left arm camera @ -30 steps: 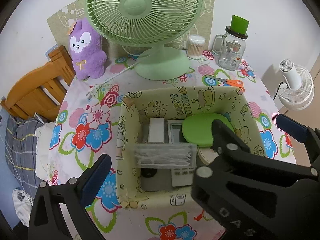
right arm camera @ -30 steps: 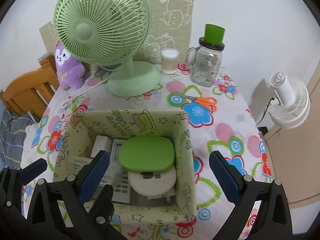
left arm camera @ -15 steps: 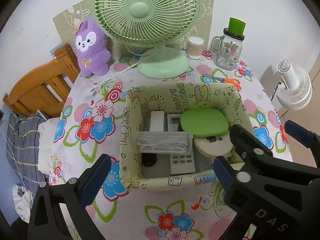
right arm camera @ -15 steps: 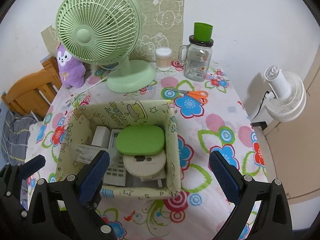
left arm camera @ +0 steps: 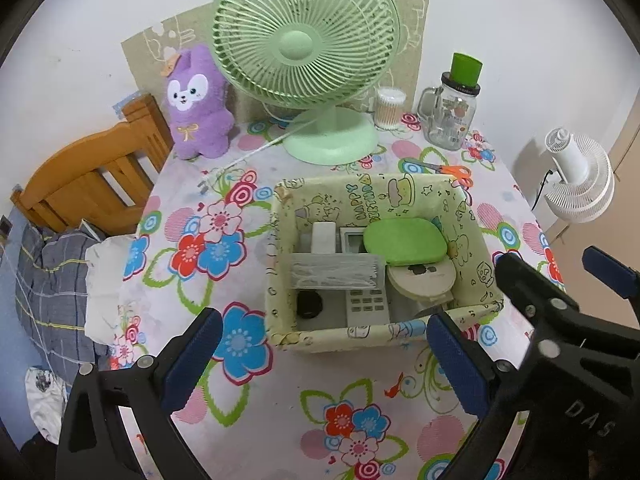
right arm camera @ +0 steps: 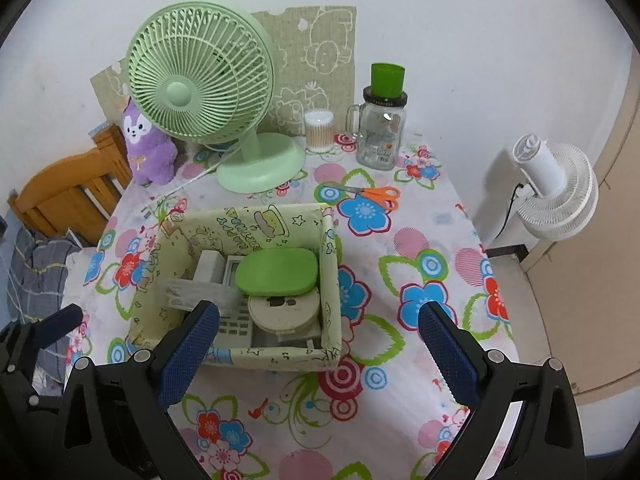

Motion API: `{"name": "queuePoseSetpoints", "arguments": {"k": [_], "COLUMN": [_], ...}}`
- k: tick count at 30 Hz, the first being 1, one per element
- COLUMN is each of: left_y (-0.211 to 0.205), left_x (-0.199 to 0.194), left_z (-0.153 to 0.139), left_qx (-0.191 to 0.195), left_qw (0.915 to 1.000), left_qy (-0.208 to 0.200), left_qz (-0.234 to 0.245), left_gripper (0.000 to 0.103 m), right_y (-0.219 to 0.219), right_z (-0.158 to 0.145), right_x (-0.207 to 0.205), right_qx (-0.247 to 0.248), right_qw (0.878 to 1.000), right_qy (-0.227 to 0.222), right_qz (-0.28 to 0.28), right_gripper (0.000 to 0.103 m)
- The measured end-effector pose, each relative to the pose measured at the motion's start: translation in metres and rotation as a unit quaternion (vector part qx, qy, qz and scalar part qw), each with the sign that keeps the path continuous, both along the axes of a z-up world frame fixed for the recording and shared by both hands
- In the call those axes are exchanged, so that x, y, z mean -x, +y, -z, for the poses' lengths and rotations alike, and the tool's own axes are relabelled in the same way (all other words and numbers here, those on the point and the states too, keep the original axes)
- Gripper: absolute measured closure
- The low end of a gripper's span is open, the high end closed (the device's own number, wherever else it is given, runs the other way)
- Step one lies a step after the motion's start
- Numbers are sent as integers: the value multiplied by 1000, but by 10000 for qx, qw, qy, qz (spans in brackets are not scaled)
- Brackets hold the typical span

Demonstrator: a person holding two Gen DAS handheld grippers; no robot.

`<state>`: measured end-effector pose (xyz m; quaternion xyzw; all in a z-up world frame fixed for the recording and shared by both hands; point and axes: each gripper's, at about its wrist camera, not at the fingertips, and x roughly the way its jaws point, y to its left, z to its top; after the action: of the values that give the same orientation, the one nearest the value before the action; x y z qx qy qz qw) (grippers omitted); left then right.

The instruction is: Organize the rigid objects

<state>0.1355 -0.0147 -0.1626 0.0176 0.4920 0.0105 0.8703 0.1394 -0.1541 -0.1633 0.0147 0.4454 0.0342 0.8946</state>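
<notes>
Hovering spread and empty, both hand-held grippers (left arm camera: 320,360) (right arm camera: 318,354) face the filled box (left arm camera: 476,248)

You hold your left gripper (left arm camera: 320,360) and your right gripper (right arm camera: 320,350) side by side above the table, both with blue-padded fingers (right arm camera: 188,354) spread wide apart and nothing between them, the right one just beside the left.

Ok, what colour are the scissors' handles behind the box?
Orange; the scissors show best in the right wrist view.
</notes>
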Motion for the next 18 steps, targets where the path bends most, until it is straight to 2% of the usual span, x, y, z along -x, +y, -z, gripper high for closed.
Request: {"name": "queuePoseSetpoints", "arguments": {"k": [9, 15, 18], "left_y": [13, 18, 23], "left_x": [24, 39, 47], "left_z": [-26, -42, -49], "left_qx": [176, 53, 115], "left_qw": [9997, 9995, 9991], "left_qy": [-163, -327, -411], "left_qz": [-6, 10, -53], "left_gripper": [0, 0, 0], "right_y": [-6, -8, -8], "right_z": [-22, -42, -52], "right_x": [19, 35, 44], "right_qx": [-55, 11, 8], "right_qw": [9999, 9994, 9991], "right_qy": [-154, -340, -420], "right_qz": [15, -15, -29], "right_gripper": [2, 2, 2]}}
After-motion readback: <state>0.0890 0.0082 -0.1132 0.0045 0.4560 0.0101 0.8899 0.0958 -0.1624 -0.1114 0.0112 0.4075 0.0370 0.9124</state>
